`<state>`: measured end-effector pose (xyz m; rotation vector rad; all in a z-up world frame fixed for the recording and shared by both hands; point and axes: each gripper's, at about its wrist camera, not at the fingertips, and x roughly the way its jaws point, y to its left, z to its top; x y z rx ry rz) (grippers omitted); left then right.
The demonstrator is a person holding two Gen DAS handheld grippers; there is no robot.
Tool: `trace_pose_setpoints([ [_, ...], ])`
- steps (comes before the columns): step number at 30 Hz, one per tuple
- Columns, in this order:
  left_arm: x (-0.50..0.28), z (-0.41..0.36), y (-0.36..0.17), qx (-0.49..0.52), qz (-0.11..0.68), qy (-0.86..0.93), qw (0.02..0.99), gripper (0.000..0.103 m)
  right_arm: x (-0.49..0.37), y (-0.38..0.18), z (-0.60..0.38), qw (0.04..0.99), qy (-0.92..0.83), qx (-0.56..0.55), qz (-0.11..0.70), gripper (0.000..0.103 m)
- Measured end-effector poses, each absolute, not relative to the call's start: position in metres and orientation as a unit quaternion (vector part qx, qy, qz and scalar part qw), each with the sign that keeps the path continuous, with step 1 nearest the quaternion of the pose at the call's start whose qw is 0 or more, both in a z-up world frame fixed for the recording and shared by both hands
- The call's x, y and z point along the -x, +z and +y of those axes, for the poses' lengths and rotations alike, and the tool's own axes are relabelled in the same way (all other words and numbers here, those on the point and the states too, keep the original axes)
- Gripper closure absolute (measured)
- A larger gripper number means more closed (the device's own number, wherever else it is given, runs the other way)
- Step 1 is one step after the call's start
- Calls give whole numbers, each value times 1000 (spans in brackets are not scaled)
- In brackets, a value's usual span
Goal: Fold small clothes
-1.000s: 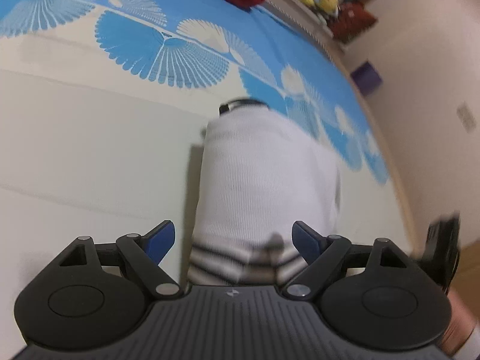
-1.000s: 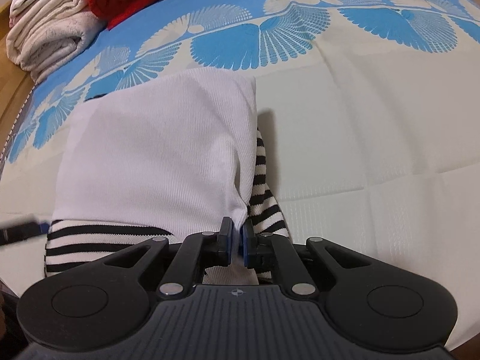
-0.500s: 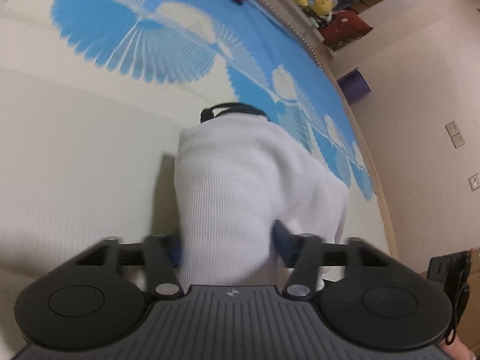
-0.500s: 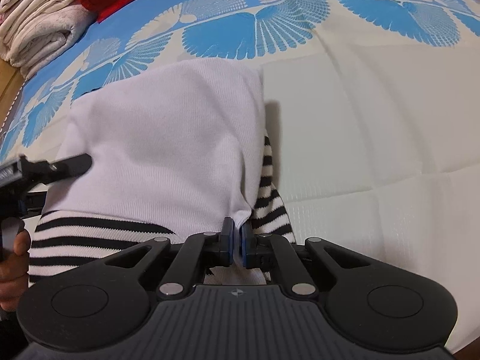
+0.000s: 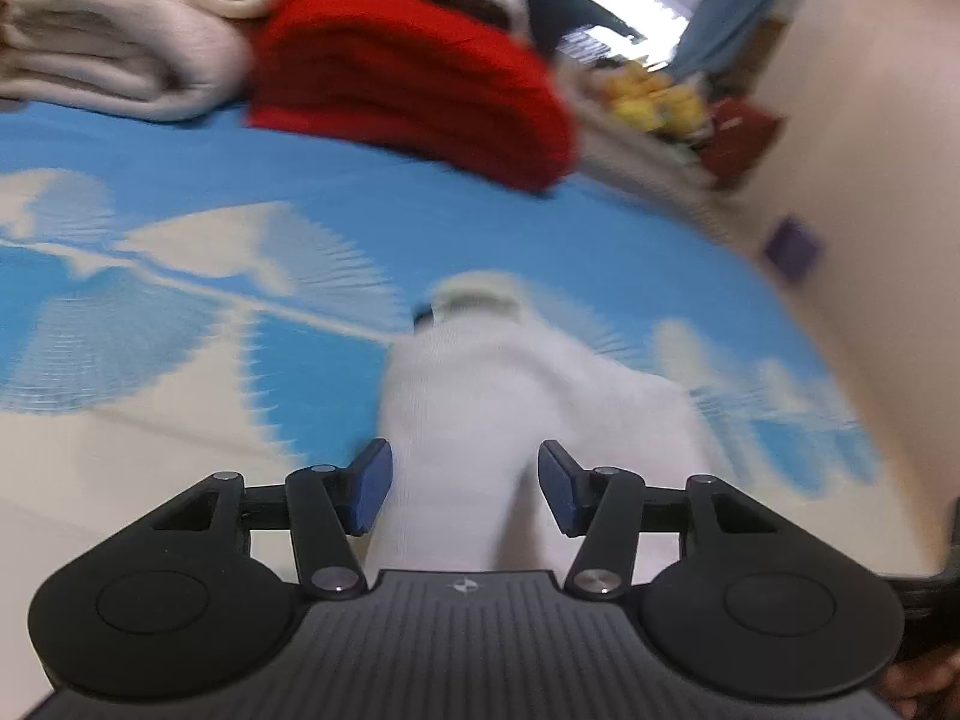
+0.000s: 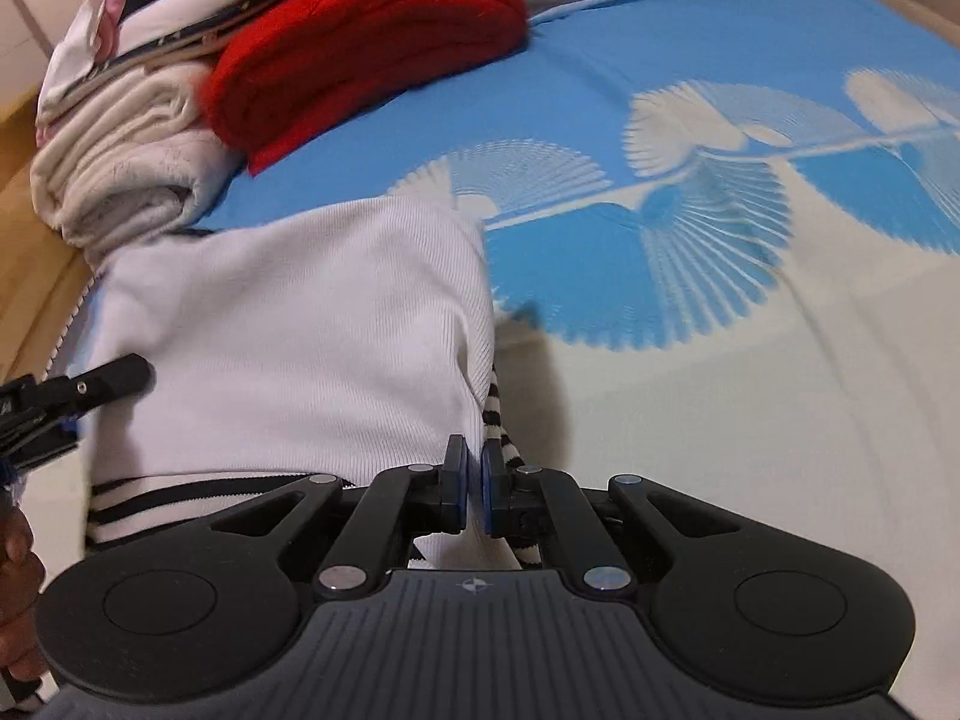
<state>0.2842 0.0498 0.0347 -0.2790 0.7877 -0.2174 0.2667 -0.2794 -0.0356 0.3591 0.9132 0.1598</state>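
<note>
While the right gripper has its jaws pressed together on the near corner of the white ribbed knit garment, the left gripper stands with its jaws apart, one blue pad on either side of a raised ridge of the same white cloth; the blur in the left wrist view hides whether the pads touch it. The garment lies on the bed's blue-and-cream fan-patterned cover, its white upper layer folded over a black-and-white striped part that shows along the near edge and just beside the right jaws. At the far edge of the bed, close behind the garment, sit a folded red knit blanket and a stack of cream folded towels, touching each other. Yellow plush toys lie further back near the beige wall, blurred. The left gripper's black fingers reach onto the white cloth from the left side.
</note>
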Motion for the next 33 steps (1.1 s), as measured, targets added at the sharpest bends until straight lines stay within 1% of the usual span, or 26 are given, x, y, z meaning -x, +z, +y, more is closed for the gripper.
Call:
trace_pose_setpoints([
  [3,-274,50,26,136,416,-119,891,45,-281,-47,-264,872,71,-158,458,99],
  [5,-266,47,16,119,439,-117,883,45,-285,-51,-259,871,55,-147,466,99],
  [8,-259,52,-7,100,468,-103,872,41,-290,-57,-260,862,43,-161,479,99],
  [10,-262,62,-19,116,478,-95,865,39,-292,-59,-259,860,42,-164,481,99],
  [11,-262,68,-20,133,480,-89,862,40,-291,-59,-258,861,44,-165,479,99],
  [13,-257,71,-9,124,475,-80,867,47,-288,-58,-256,861,54,-168,477,98],
  [14,-251,68,0,104,466,-82,875,47,-285,-56,-255,863,54,-168,474,96],
  [15,-245,66,8,92,458,-89,880,47,-282,-53,-255,864,54,-169,470,92],
  [16,-238,65,13,91,455,-102,880,47,-279,-50,-256,866,56,-172,466,92],
  [17,-233,63,15,97,458,-121,875,47,-276,-46,-258,867,62,-178,461,91],
  [19,-225,59,6,88,469,-140,868,47,-270,-42,-261,867,79,-190,455,83],
  [20,-221,54,-4,61,476,-131,867,41,-267,-41,-262,865,84,-191,456,81],
  [21,-221,52,-14,42,481,-121,867,34,-264,-42,-262,863,90,-189,459,81],
  [22,-220,53,-21,43,487,-110,865,32,-261,-46,-260,860,94,-182,468,81],
  [24,-218,64,-21,95,498,-97,856,32,-258,-60,-255,851,79,-136,502,82],
  [25,-217,66,-16,99,500,-93,855,32,-257,-68,-254,845,64,-116,518,81],
  [27,-212,65,0,73,493,-75,864,32,-254,-78,-261,831,39,-115,543,81],
  [28,-207,64,9,53,488,-64,869,32,-252,-78,-266,830,30,-120,544,81],
  [29,-202,62,20,39,482,-57,874,30,-248,-74,-269,834,22,-124,537,81],
  [30,-194,62,30,33,473,-55,879,23,-244,-66,-272,843,19,-125,523,81],
  [33,-165,61,63,25,440,-50,896,9,-223,-35,-272,876,30,-114,467,81],
])
